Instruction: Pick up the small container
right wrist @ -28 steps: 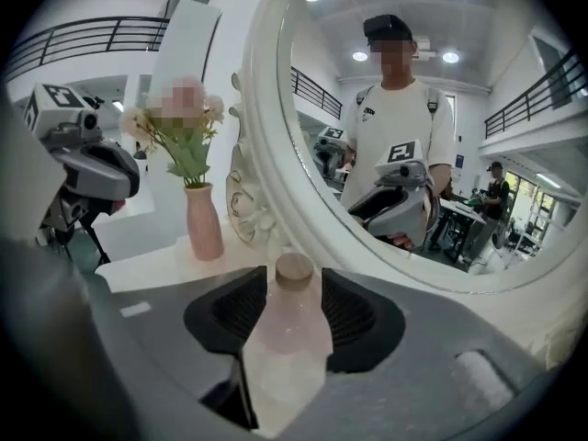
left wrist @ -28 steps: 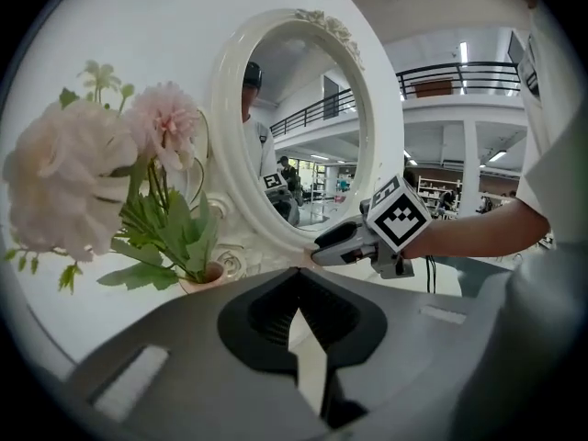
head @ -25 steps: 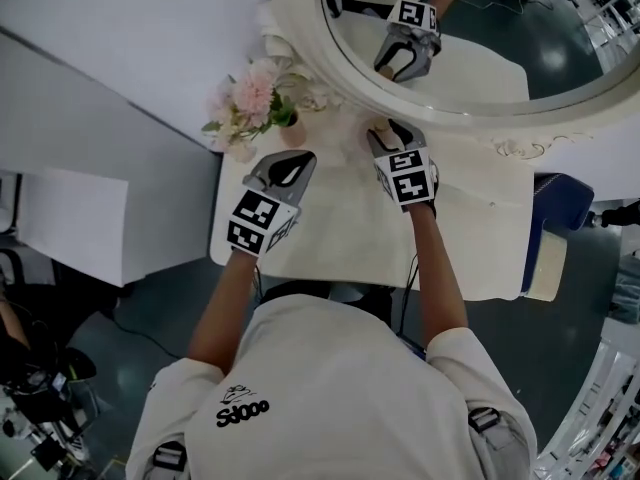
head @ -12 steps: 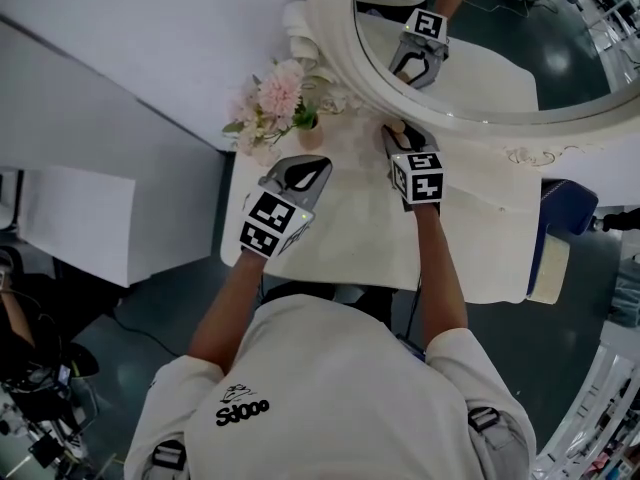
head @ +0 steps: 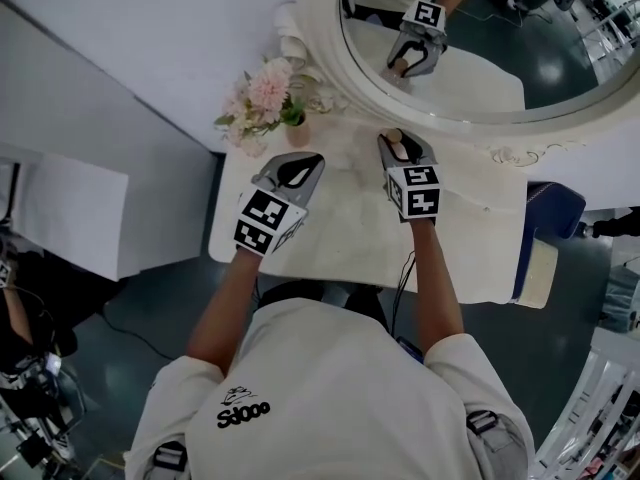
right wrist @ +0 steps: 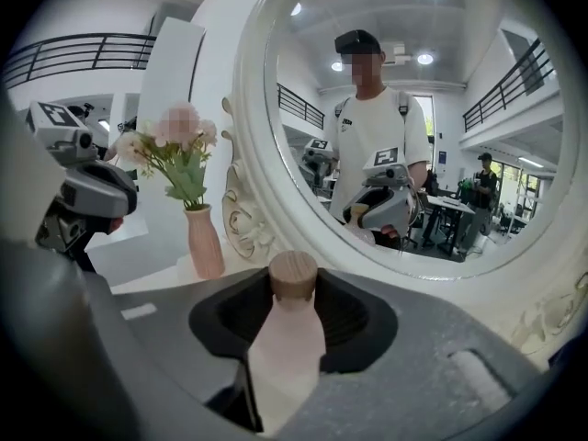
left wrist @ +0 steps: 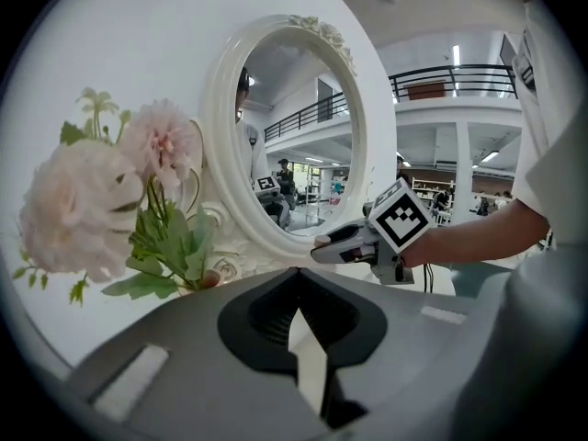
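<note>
Closing the right gripper around the bottle, I watch 1 relation above all. The bottle stands upright just in front of the mirror, at the low part of its frame. It is already between my 2 jaws, with its long axis vertical and its wooden cap poking up past the jaw tips toward the mirror. So the right hand is plainly the nearer one. The jaws are fairly wide and narrowing on the bottle's body.

The left gripper hangs further out from the mirror, off to the left of the bottle and well apart from it. Its tips are together with nothing between them.

What I cannot read is the contact itself. The gripper's own body covers the bottle's base and lower sides, so I cannot tell whether the pads touch it yet or whether it sits on the table. From the head view only the cap shows.
</note>
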Available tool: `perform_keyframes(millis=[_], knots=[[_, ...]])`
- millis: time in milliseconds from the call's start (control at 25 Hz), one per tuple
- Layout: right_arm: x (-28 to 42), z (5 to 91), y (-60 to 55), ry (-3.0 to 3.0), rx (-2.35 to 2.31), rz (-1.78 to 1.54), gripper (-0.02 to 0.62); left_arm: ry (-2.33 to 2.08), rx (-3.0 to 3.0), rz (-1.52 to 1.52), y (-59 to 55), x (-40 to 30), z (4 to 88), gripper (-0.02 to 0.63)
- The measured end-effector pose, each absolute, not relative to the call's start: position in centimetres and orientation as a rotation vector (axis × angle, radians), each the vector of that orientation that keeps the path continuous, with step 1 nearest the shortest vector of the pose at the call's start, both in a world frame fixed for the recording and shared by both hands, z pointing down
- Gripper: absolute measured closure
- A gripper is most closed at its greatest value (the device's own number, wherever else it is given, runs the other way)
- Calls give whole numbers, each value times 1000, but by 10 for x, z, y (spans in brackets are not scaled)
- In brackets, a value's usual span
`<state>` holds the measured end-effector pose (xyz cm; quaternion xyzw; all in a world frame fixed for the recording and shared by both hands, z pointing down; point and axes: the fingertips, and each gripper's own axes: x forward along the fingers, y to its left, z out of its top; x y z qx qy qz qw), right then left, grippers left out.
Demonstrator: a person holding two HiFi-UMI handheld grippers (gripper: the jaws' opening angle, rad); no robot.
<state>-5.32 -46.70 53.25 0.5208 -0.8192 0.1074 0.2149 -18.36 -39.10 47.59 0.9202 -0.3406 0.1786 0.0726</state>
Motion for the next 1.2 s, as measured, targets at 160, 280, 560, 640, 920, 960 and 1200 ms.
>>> perform_keyframes(millis=[160, 280, 560, 640, 920, 960, 1200], knots=[[-38, 496, -453, -2308, 1435, 249, 453, -1076, 2782, 490, -392, -167, 457, 586], [-27, 468, -441, -2340, 1424, 208, 451, -1100, 2816, 471, -392, -152, 440, 586], [0, 403, -416, -2430, 1470, 98, 451, -1174, 2876, 399, -396, -131, 399, 586], [8, 386, -408, -2444, 1484, 72, 451, -1187, 2890, 382, -396, -128, 389, 586], [33, 336, -384, -2474, 1524, -26, 451, -1177, 2953, 316, -395, -108, 355, 586], [33, 333, -381, -2478, 1527, -38, 451, -1171, 2963, 307, -395, -106, 353, 586], [42, 319, -371, -2479, 1545, -71, 451, -1167, 3006, 258, -395, -101, 338, 586]])
